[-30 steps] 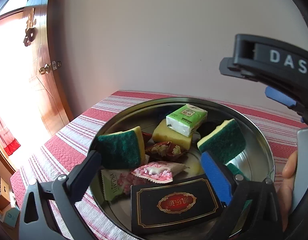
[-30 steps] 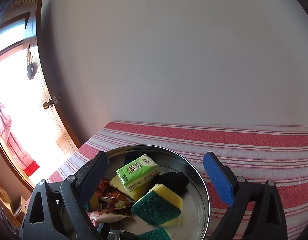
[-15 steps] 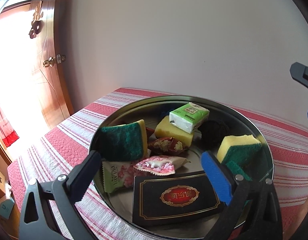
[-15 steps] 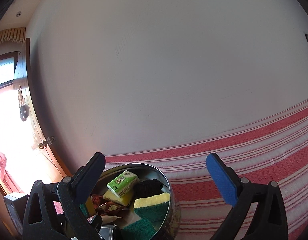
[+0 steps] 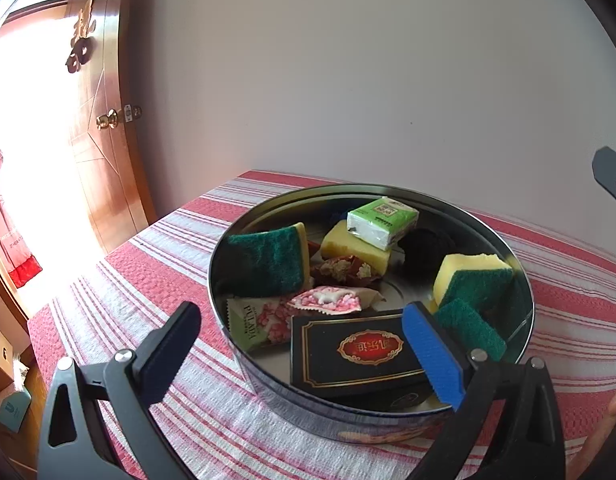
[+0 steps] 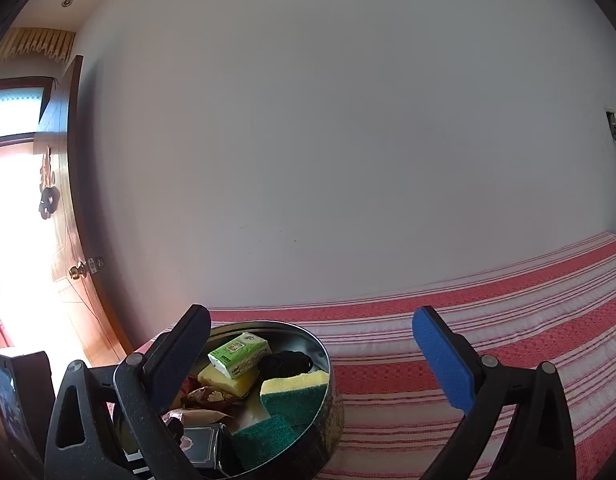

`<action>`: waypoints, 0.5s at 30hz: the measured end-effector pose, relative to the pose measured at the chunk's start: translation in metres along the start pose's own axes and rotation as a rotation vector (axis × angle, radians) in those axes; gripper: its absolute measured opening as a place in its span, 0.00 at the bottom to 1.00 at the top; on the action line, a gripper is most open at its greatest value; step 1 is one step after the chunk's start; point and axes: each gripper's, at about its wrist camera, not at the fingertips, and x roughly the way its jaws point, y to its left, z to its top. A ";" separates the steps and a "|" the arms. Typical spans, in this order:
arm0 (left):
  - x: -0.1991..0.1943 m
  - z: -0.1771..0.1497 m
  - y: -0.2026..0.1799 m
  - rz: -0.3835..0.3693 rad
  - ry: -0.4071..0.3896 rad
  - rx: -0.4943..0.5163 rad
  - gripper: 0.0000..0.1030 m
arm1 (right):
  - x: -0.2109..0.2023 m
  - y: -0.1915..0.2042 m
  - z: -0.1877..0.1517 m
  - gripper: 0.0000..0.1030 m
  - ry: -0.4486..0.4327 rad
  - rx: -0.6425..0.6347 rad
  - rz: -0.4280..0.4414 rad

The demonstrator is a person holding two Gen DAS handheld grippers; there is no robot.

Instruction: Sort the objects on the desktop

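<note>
A round metal tin (image 5: 523, 320) stands on the red striped tablecloth. It holds a green tissue pack (image 5: 381, 222), several yellow-green sponges (image 5: 473, 282), snack packets (image 5: 327, 300), a black hair tie (image 5: 421, 244) and a black box (image 5: 357, 354). My left gripper (image 5: 304, 354) is open and empty, hovering at the tin's near rim. My right gripper (image 6: 311, 358) is open and empty, to the right of the tin (image 6: 333, 392).
The striped tablecloth (image 6: 507, 320) runs right along a plain wall. A wooden door (image 5: 104, 120) stands at the left past the table edge. Cardboard boxes (image 5: 4, 376) sit on the floor at the lower left.
The right gripper has drawn back up and to the right, away from the tin. A sponge it held over the tin now lies at the tin's right side. The left gripper backed off slightly.
</note>
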 end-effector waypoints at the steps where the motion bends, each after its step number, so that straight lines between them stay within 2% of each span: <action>1: -0.002 -0.001 0.000 -0.002 0.000 0.002 0.99 | -0.003 0.001 -0.001 1.00 0.004 -0.010 -0.014; 4: -0.009 -0.003 0.001 -0.008 -0.004 0.005 0.99 | -0.014 0.001 -0.001 1.00 0.014 -0.014 -0.044; 7: -0.018 -0.005 0.000 -0.011 -0.020 0.021 0.99 | -0.028 0.001 -0.004 1.00 0.025 0.008 -0.038; 15: -0.040 -0.017 0.005 -0.027 -0.045 0.032 0.99 | -0.055 0.010 -0.020 1.00 0.070 -0.044 -0.070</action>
